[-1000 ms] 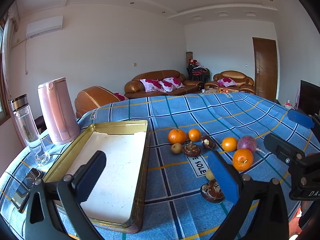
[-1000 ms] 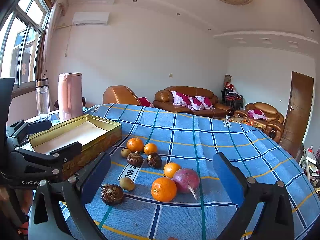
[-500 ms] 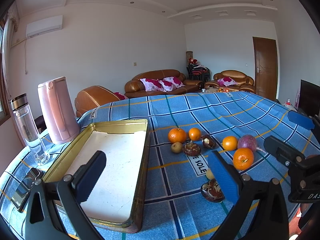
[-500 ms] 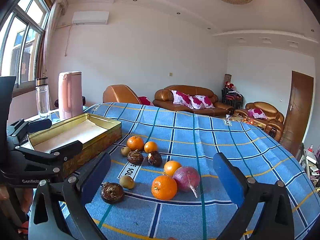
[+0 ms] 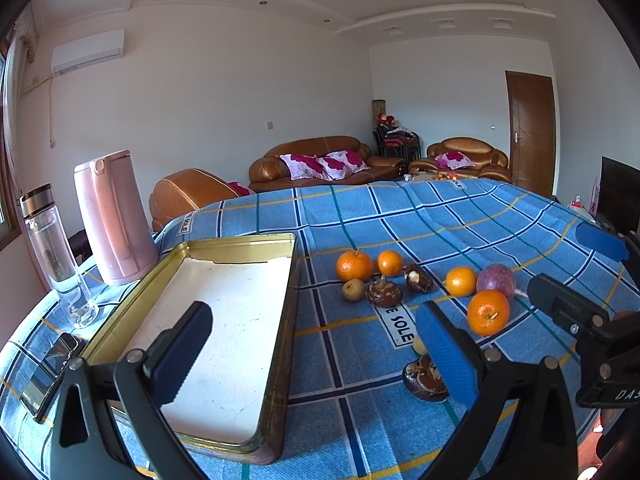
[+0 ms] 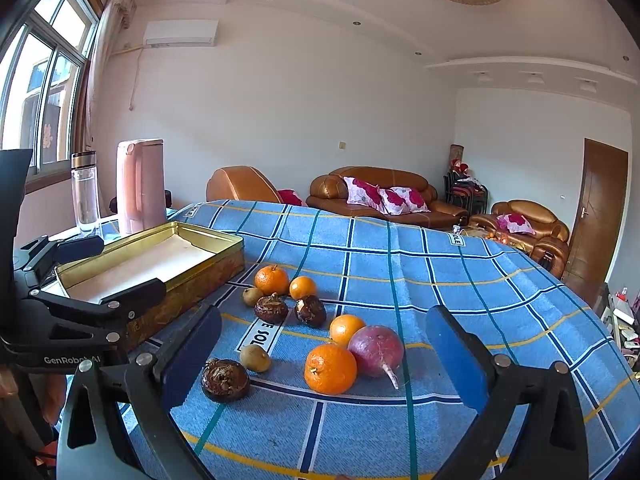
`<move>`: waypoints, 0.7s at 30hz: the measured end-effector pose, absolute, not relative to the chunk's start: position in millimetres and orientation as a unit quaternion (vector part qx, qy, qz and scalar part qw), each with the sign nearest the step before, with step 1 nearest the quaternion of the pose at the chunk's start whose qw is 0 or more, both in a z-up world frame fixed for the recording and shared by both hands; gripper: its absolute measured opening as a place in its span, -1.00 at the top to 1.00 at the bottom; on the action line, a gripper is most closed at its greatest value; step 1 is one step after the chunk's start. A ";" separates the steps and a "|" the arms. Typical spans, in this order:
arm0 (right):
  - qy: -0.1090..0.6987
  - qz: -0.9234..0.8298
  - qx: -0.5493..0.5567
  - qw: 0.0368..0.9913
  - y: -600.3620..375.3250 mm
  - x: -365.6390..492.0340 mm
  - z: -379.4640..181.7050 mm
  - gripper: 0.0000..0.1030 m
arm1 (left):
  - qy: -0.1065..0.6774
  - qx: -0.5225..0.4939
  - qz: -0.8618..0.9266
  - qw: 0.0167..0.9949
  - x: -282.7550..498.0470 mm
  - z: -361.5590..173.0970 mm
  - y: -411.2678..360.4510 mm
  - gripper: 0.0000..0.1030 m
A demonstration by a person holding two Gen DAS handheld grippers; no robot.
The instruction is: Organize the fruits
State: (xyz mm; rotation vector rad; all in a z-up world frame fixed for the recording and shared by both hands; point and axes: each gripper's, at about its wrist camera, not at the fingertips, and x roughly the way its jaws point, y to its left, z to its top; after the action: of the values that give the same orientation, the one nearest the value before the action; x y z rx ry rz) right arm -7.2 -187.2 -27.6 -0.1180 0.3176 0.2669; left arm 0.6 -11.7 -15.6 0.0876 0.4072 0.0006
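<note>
Both grippers hover with fingers spread wide, holding nothing: the left gripper (image 5: 316, 354) over the shallow gold rectangular tin tray (image 5: 294, 280), the right gripper (image 6: 322, 354) above oranges (image 6: 330, 368) and brown fruits (image 6: 225, 380) scattered on the blue checked bench cloth (image 6: 440, 280).

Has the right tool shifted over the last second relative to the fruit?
Yes, slightly: the right tool has eased forward toward the near orange, which sits a little higher between its open fingers.

Blue checked tablecloth (image 6: 440, 276) carries gold tin tray (image 6: 224, 242), scattered fruit (image 6: 330, 368), pink kettle (image 5: 114, 216).
</note>
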 end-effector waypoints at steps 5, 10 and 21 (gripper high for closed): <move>0.163 0.131 -0.052 0.977 -192.2 -4.7 -32.3 -0.98 | 0.207 0.046 -0.004 0.977 2.9 -18.1 -14.8 -1.00; 0.172 0.126 -0.041 0.976 -199.1 -0.8 -39.4 -0.98 | 0.216 0.053 -0.011 0.975 6.3 -24.3 -22.4 -1.00; 0.184 0.124 -0.030 0.975 -211.4 2.3 -49.0 -0.97 | 0.235 0.065 -0.036 0.969 11.1 -35.7 -40.6 -1.00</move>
State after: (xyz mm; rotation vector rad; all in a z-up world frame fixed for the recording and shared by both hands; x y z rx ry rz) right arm 2.3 -211.4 -49.0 -0.0597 0.3706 0.2492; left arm 11.1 -40.6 -35.7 0.1305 0.4739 -0.0731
